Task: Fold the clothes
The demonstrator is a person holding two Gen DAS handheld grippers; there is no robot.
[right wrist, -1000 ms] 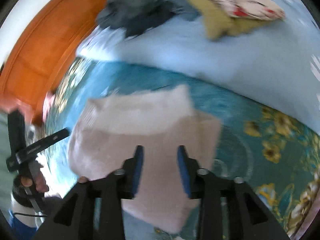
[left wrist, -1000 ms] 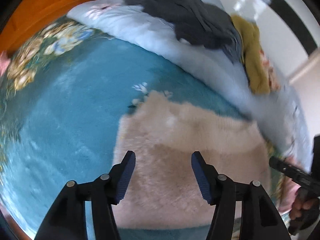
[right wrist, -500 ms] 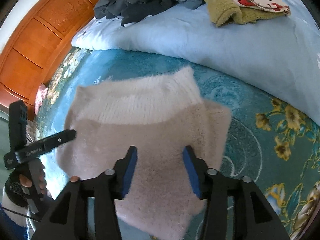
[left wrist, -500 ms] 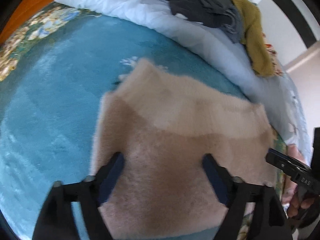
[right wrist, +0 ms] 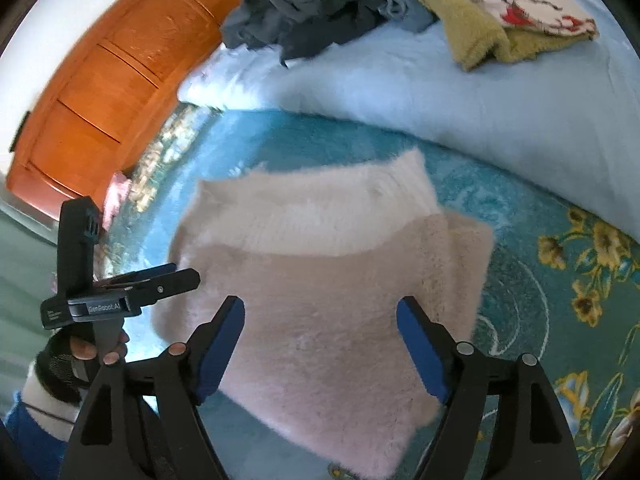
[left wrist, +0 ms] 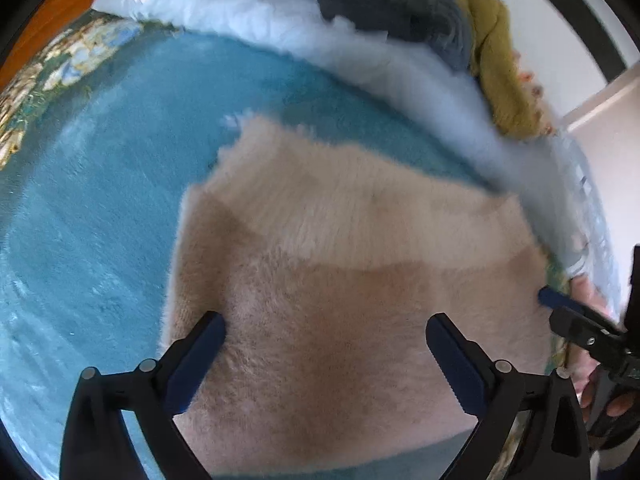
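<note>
A fluffy beige-pink sweater (left wrist: 340,280) lies folded flat on the teal floral bedspread (left wrist: 100,180); it also shows in the right wrist view (right wrist: 320,300). My left gripper (left wrist: 324,340) is open and empty, its jaws wide apart just above the sweater's near part. My right gripper (right wrist: 320,320) is open and empty over the sweater's near edge. The right gripper shows at the right edge of the left wrist view (left wrist: 580,328). The left gripper shows at the left of the right wrist view (right wrist: 120,288).
A pale blue quilt (right wrist: 440,92) lies bunched behind the sweater. On it sit dark grey clothes (right wrist: 312,12), an olive-yellow garment (right wrist: 480,36) and a red-and-white floral piece (right wrist: 520,12). A wooden headboard (right wrist: 100,88) stands at the left.
Both grippers have opened wider, the right one from nearly shut. The left gripper moved in over the sweater and now hovers low above it. The sweater lies still.
</note>
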